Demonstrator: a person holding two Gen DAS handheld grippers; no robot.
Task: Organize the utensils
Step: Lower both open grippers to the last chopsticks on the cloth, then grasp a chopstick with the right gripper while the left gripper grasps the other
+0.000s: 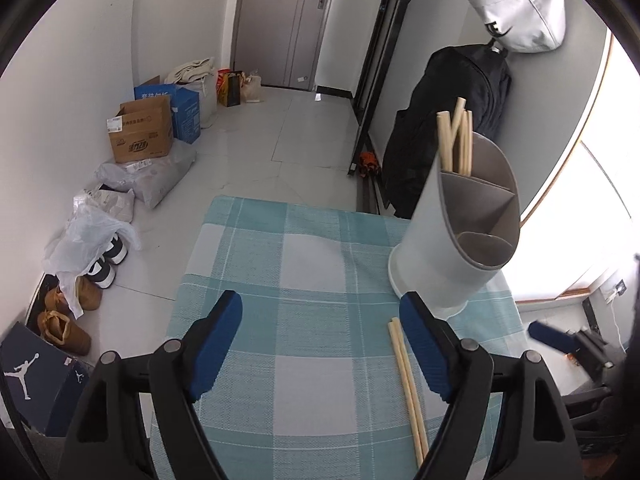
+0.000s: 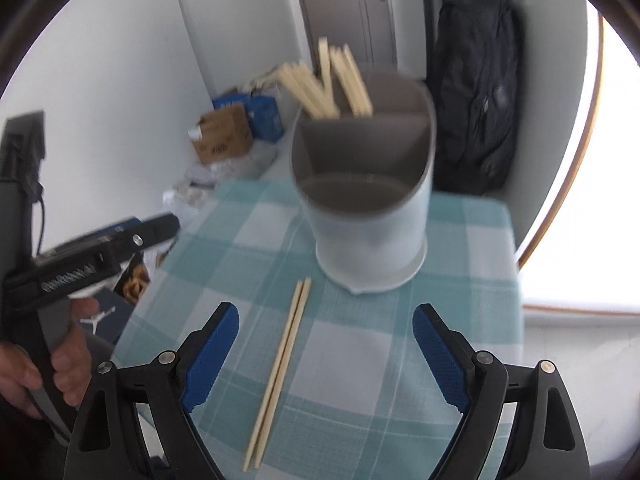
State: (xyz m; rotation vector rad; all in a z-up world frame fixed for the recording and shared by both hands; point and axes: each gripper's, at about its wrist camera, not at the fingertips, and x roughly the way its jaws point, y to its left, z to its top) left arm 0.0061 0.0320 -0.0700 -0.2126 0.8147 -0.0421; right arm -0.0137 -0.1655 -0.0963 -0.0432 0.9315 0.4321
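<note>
Nearest us: left hand-held gripper (image 1: 322, 344), blue pads spread wide, nothing between them; right hand-held gripper (image 2: 326, 354), likewise spread wide and holding nothing.

Item: one pair of loose chopsticks (image 2: 279, 372), pale wood, lying side by side on the desk (image 1: 280, 400) with its teal-and-white checked cloth, just short of the holder. In the left view they lie just inside the right pad.

Item: white utensil holder (image 2: 370, 240), upright, grey lining, three compartments. Its rearmost compartment holds several chopsticks (image 1: 456, 140); we see nothing in the other two.

Item: black backpack (image 2: 476, 92), against the wall behind the desk.

Floor, left: dark box with Jumpman logo (image 1: 24, 376); brown carton (image 1: 140, 134) and blue carton (image 1: 182, 110), printing unreadable to us.
</note>
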